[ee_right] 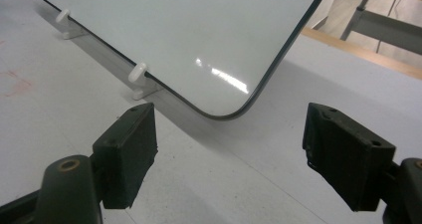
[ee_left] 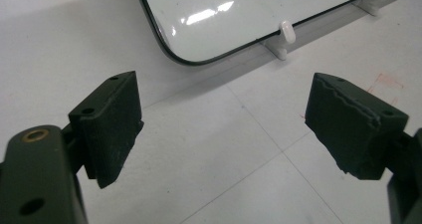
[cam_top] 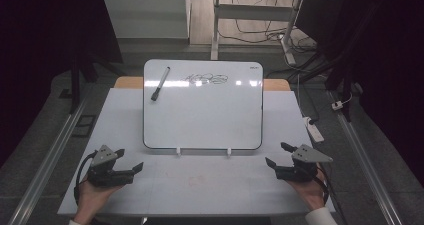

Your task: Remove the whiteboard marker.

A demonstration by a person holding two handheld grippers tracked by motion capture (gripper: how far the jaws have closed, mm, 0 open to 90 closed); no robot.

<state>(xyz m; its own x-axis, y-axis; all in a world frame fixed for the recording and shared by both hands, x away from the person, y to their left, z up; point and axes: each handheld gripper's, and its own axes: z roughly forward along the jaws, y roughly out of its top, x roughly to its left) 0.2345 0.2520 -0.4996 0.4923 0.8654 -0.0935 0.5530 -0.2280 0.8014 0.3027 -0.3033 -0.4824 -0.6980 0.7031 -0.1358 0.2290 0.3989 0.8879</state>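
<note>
High view. A white table (cam_top: 200, 185) carries a whiteboard (cam_top: 202, 115) propped on two small white clip stands (cam_top: 178, 151) along its near edge. A black marker (cam_top: 160, 84) lies tilted on the upper left part of the board, and a dark scribble (cam_top: 205, 78) sits just to its right, near the top edge. The left gripper (cam_top: 131, 160) rests in the person's left hand (cam_top: 92, 195) at the near left of the table, well apart from the board's lower left corner; its jaws stand wide apart with nothing between them. The right gripper (cam_top: 279, 155) rests in the right hand (cam_top: 310, 190) at the near right, likewise short of the board's lower right corner, jaws spread and empty. A white power strip (cam_top: 314, 128) lies on the floor beside the table's right edge.

Left gripper view. The left gripper (ee_left: 224, 129) shows its two black jaws far apart, bare table surface between them. Ahead lies the rounded lower left corner of the whiteboard (ee_left: 239, 15), held up by a white clip stand (ee_left: 284, 35); the jaws touch neither. A faint reddish mark (ee_left: 385, 87) shows on the table by the right-hand jaw.

Right gripper view. The right gripper (ee_right: 234, 149) also holds its jaws at full spread, gripping nothing. The whiteboard's (ee_right: 189, 30) rounded lower right corner lies just ahead of the gap, with a clip stand (ee_right: 139, 82) beyond the left-hand jaw. The marker and scribble lie at the far end of the board, well away from both grippers.
</note>
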